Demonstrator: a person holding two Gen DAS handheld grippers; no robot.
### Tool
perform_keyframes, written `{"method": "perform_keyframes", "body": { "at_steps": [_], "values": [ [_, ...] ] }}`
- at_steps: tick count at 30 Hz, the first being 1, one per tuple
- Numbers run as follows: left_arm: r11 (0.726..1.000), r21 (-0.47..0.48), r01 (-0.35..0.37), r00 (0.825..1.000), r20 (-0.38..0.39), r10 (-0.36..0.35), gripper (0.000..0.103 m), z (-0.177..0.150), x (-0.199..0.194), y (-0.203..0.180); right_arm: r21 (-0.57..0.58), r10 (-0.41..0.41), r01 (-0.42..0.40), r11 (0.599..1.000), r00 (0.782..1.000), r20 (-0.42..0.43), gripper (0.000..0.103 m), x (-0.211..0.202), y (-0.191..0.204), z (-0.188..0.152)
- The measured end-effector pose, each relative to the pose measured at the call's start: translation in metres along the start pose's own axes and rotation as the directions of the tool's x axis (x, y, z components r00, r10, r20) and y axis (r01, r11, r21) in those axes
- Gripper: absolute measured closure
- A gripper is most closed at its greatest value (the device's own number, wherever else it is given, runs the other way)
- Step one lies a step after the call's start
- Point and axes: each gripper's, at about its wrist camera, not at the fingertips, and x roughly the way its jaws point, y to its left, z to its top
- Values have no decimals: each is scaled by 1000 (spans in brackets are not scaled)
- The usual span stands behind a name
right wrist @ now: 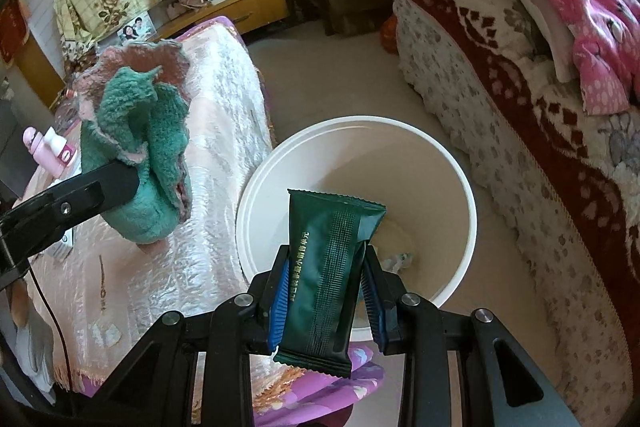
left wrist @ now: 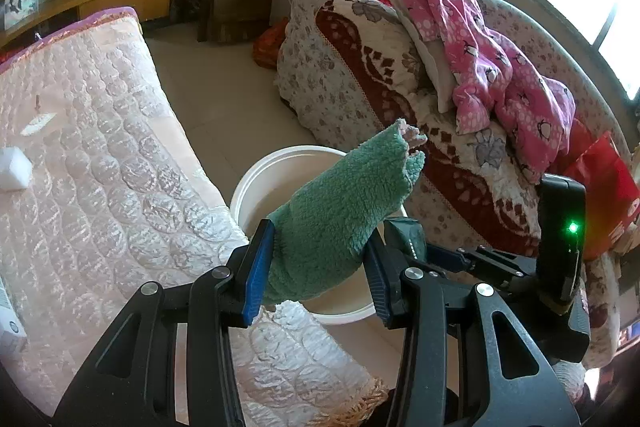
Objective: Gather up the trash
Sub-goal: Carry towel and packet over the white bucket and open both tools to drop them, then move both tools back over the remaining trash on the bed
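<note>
My right tongs (right wrist: 326, 291) pinch a light, slippery wrapper (right wrist: 328, 267) mid-body above the bin (right wrist: 460, 187); left tongs (left wrist: 316, 267) clench a soft cloth (left wrist: 344, 211).

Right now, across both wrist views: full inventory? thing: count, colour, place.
fuzzy cloth: 1, green with pink backing, in the left gripper, over the bucket's near rim
sachet: 1, dark green foil, in the right gripper, above the bucket
bucket: 1, white, on the floor between table and sofa, scraps at the bottom
quilted cover: 1, pale pink, over the table at left
white block: 1, on the quilted cover
sofa: 1, floral with dark red, at right
pyjamas: 1 heap, pink, on the sofa
pink bottle: 1, far left on the table
left gripper: 1, black, blue pads, closed on the cloth
right gripper: 1, black, blue pads, closed on the sachet
</note>
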Motion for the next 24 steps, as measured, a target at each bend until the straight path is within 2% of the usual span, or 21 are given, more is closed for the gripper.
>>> {"method": "perform_keyframes", "body": {
  "at_steps": [3, 6, 7, 10, 14, 24],
  "values": [
    [1000, -17, 6, 1000, -3, -6, 60, -1, 3, 4, 2, -1, 1, 1000, 1000, -1, 69, 2, 1, 0],
    [999, -32, 13, 1000, -4, -13, 59, -2, 4, 9, 14, 1, -1, 1000, 1000, 4, 56, 3, 1, 1],
    [999, -35, 9, 1000, -6, -10, 58, -3, 4, 11, 17, 2, -2, 1000, 1000, 5, 55, 3, 1, 1],
    [999, -38, 12, 1000, -16, -12, 55, -6, 4, 14, 27, 2, -2, 1000, 1000, -4, 54, 6, 0, 2],
    [999, -44, 18, 1000, -11, -19, 45, -9, 2, 18, 32, 3, -2, 1000, 1000, -15, 54, 9, 0, -2],
    [999, -37, -10, 1000, -1, 10, 44, -15, -6, 22, 24, 2, -1, 1000, 1000, -27, 53, 8, 3, -5]
  ]
}}
